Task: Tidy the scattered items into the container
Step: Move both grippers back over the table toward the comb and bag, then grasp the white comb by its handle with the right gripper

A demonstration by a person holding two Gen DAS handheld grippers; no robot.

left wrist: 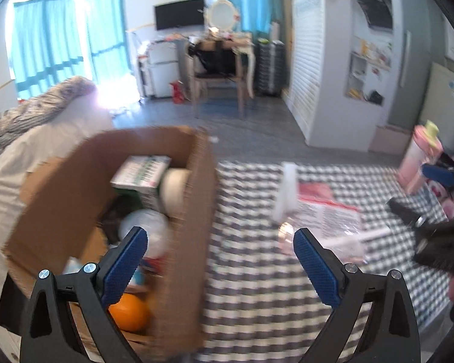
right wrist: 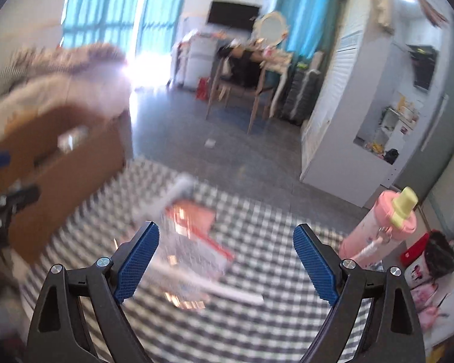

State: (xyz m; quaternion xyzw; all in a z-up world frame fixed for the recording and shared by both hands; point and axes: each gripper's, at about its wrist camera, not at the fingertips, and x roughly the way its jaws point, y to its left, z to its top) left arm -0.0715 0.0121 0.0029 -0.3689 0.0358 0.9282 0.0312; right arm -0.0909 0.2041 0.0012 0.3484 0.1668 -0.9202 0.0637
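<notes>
An open cardboard box [left wrist: 196,211] stands on the left of a black-and-white checked cloth [left wrist: 257,287]. In it lie a green-and-white carton [left wrist: 142,172], a white tape roll [left wrist: 174,190] and an orange [left wrist: 128,314]. My left gripper [left wrist: 220,232] is open and empty, its jaws astride the box's right wall. A clear packet with a red-and-white label [right wrist: 196,242] lies on the cloth, blurred. My right gripper [right wrist: 226,227] hovers open above it, apart from it. A pink bottle with a yellow-green cap [right wrist: 378,230] stands to the right.
A white stick-like item [left wrist: 287,190] lies by the packet. A bed with a grey blanket [left wrist: 30,115] is behind the box. Pink patterned bags [right wrist: 423,275] sit at the right edge. A chair and dressing table [left wrist: 221,60] stand across the grey floor, beside a white cabinet [left wrist: 333,90].
</notes>
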